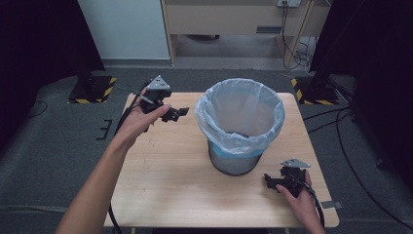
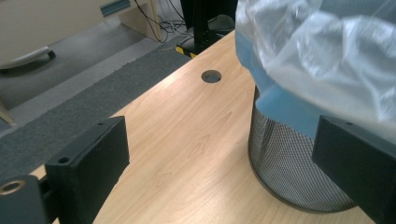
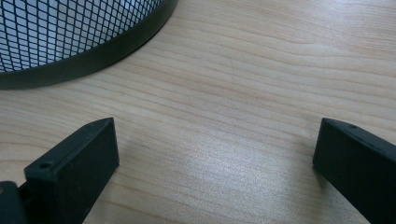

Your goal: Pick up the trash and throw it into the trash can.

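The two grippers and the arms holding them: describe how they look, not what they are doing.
Both the left gripper and the right gripper are black, each topped by a grey three-cornered plate and trailing a black cable. Their jaws are flat, blocky black slabs with small screw holes. The forearms are bare, with no sleeves or gloves.

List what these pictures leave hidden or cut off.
- Inside bottom of the bin: in the high view, the cloudy bag liner blurs it.
- Bin's rim: cut off by the top edge in the right gripper view.
- Table near edge: cut off at the bottom of the high view.
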